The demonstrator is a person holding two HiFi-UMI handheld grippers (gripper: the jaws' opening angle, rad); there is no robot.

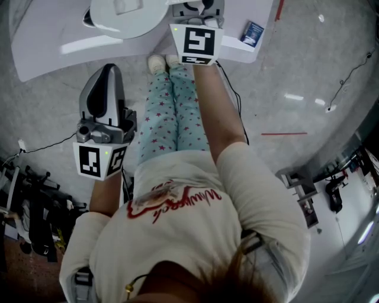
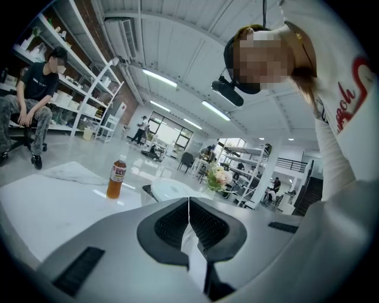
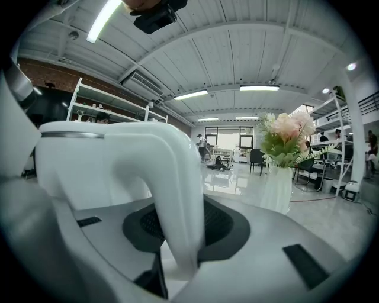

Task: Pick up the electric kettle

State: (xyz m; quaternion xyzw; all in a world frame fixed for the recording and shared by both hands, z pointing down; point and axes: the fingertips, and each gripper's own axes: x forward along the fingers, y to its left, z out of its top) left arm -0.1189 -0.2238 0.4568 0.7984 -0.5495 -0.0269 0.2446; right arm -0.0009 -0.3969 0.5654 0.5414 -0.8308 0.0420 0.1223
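Tabletop [image 1: 47,41] kettle [image 3: 89,171] in right hand-held gripper [image 3: 180,228]

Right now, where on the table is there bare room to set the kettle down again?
Bare tabletop left of the kettle, in front of the tea bottle. Crowded on its right: right gripper on the handle, blue packet, flower vase.

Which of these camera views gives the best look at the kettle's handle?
The right gripper view: the white kettle handle fills the foreground, standing between the fingers. The head view shows only the kettle's top, its handle hidden behind the marker cube. The left gripper view catches just a small white shape, probably the kettle.
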